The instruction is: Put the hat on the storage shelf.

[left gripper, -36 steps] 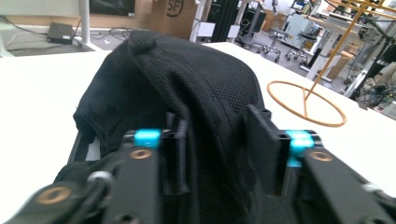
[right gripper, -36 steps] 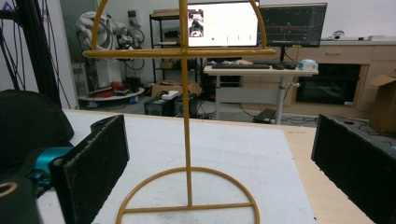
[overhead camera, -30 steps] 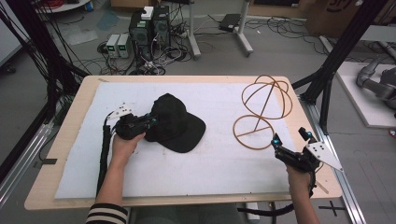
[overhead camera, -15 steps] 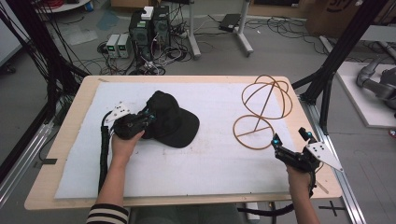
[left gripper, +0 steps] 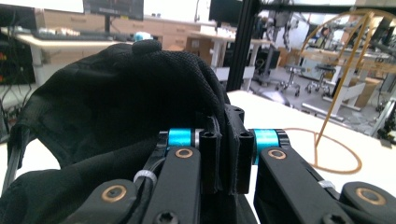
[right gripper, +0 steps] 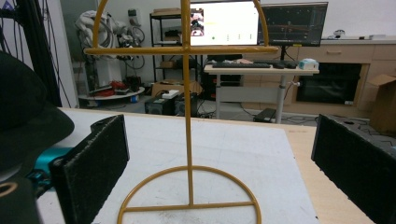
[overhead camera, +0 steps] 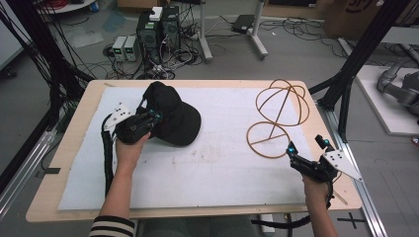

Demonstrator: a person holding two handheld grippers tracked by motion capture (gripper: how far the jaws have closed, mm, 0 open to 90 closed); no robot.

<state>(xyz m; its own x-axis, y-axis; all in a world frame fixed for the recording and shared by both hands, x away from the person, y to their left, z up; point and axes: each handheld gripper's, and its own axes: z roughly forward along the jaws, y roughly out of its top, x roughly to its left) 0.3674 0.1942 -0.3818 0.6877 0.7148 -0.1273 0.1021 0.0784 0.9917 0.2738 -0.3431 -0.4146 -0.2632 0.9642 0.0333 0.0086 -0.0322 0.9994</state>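
Left gripper point(overhead camera: 154, 118) clamped on black fabric baseball cap point(overhead camera: 173, 116), far left; right gripper point(overhead camera: 306, 146) jaws apart near gold wire hat stand point(overhead camera: 276, 116), right.

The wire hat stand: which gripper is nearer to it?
Right. The right gripper hovers open just beside the wire hat stand; the left gripper grips the black cap across the table.

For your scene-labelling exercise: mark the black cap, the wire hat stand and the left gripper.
black cap point(overhead camera: 175, 116), high view, on the crown.
wire hat stand point(overhead camera: 270, 139), high view, on the base ring.
left gripper point(left gripper: 227, 163), left gripper view, between the closed fingertips.
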